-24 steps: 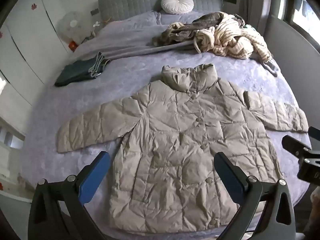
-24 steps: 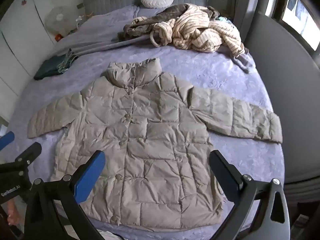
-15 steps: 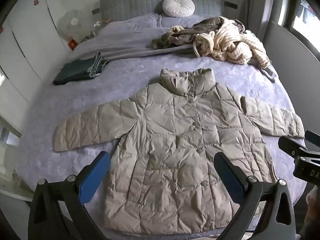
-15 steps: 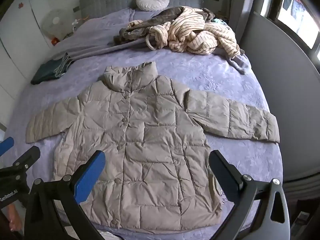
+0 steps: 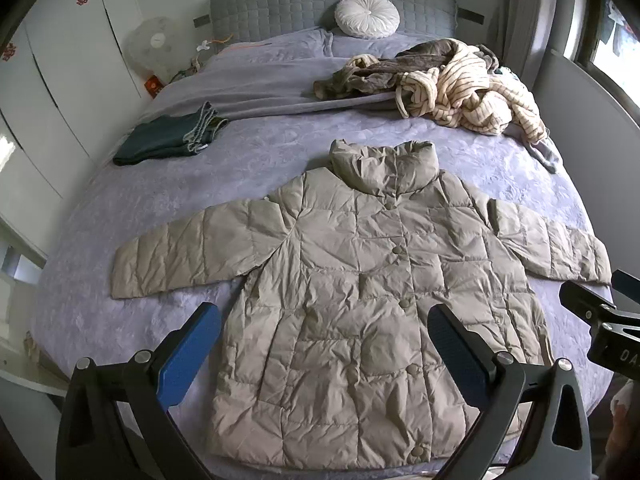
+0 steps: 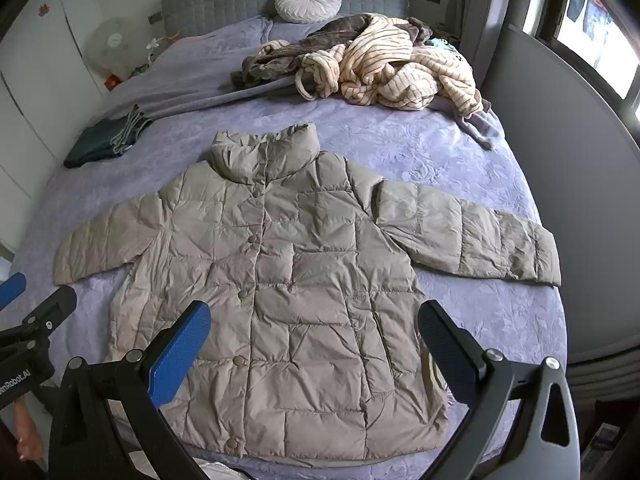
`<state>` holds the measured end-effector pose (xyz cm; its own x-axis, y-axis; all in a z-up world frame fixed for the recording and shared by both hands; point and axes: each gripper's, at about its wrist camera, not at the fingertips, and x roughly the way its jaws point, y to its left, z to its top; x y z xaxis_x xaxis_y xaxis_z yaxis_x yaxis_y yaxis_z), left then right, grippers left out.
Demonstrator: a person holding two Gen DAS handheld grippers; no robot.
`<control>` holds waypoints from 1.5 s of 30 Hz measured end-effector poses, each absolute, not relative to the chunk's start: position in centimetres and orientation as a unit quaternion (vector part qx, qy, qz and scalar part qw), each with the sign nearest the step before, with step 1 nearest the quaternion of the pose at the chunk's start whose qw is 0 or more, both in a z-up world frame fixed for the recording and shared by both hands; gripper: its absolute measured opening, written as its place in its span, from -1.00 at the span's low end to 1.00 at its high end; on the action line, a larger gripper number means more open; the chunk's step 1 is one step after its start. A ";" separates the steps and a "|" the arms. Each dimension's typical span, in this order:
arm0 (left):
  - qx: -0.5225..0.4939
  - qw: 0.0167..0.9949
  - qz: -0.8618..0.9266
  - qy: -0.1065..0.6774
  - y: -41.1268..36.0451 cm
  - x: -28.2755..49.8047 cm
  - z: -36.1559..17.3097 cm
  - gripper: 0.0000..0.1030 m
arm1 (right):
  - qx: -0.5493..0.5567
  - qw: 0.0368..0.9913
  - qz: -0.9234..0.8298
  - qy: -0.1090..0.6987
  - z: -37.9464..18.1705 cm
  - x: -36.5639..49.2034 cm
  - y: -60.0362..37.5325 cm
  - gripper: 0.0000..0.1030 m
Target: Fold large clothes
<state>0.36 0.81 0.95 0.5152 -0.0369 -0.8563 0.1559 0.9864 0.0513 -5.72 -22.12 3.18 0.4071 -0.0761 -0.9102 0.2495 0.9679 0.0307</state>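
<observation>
The jacket is lying flat on the bed, buttoned. Both hand-held grippers — left, right — are hovering wide open, empty. Its puffy, slippery fabric is likely risking a slipped pinch — or a sprung fold.

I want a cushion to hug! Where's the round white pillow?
The round white pillow leans on the grey headboard at the bed's far end, behind the striped clothes pile.

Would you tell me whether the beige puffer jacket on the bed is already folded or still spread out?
Spread out. The puffer jacket lies flat, front up and buttoned, on the bed, both sleeves stretched sideways, nothing turned over.
</observation>
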 end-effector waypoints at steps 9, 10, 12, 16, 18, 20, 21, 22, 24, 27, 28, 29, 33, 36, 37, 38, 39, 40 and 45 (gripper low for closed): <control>0.058 0.868 -0.054 0.490 1.0 0.3 0.8 1.00 | 0.082 0.835 -0.095 0.536 3.2 -5.7 -22.2 1.00; 0.058 0.868 -0.054 0.490 1.0 0.3 0.8 1.00 | 0.083 0.835 -0.096 0.535 3.2 -5.7 -22.2 1.00; 0.059 0.868 -0.055 0.490 1.1 0.3 0.8 1.00 | 0.082 0.835 -0.096 0.535 3.2 -5.7 -22.2 1.00; 0.059 0.868 -0.056 0.489 1.0 0.3 0.8 1.00 | 0.083 0.835 -0.095 0.535 3.2 -5.7 -22.2 1.00; 0.059 0.868 -0.055 0.489 1.1 0.3 0.8 1.00 | 0.083 0.835 -0.095 0.535 3.3 -5.7 -22.1 0.99; 0.059 0.868 -0.056 0.490 1.1 0.4 0.8 1.00 | 0.083 0.835 -0.095 0.535 3.3 -5.7 -22.1 1.00; 0.059 0.868 -0.056 0.490 1.1 0.4 0.8 1.00 | 0.083 0.836 -0.095 0.535 3.3 -5.7 -22.1 1.00; 0.059 0.868 -0.057 0.490 1.1 0.4 0.8 1.00 | 0.083 0.835 -0.095 0.535 3.3 -5.7 -22.1 1.00; 0.060 0.868 -0.057 0.489 1.1 0.4 0.8 1.00 | 0.084 0.835 -0.095 0.535 3.3 -5.7 -22.1 1.00; 0.059 0.868 -0.057 0.489 1.1 0.4 0.8 1.00 | 0.083 0.835 -0.096 0.535 3.3 -5.7 -22.1 1.00; 0.059 0.868 -0.057 0.489 1.0 0.3 0.9 1.00 | 0.084 0.835 -0.095 0.535 3.3 -5.7 -22.1 1.00; 0.059 0.868 -0.057 0.489 1.1 0.4 0.8 1.00 | 0.084 0.835 -0.095 0.535 3.3 -5.7 -22.1 1.00; 0.059 0.868 -0.056 0.490 1.1 0.4 0.8 1.00 | 0.085 0.835 -0.095 0.536 3.3 -5.7 -22.1 1.00; 0.058 0.868 -0.056 0.489 1.1 0.4 0.8 1.00 | 0.084 0.835 -0.095 0.536 3.3 -5.7 -22.1 1.00; 0.058 0.868 -0.056 0.490 1.2 0.4 0.8 1.00 | 0.084 0.835 -0.095 0.535 3.3 -5.7 -22.1 1.00; 0.058 0.868 -0.055 0.490 1.3 0.4 0.8 1.00 | 0.085 0.835 -0.095 0.535 3.3 -5.7 -22.1 1.00; 0.058 0.868 -0.056 0.490 1.3 0.4 0.8 1.00 | 0.084 0.835 -0.095 0.535 3.3 -5.7 -22.1 1.00; 0.058 0.868 -0.056 0.489 1.2 0.4 0.8 1.00 | 0.084 0.835 -0.095 0.535 3.3 -5.7 -22.1 1.00; 0.058 0.868 -0.056 0.489 1.3 0.4 0.8 1.00 | 0.085 0.835 -0.095 0.535 3.3 -5.7 -22.1 1.00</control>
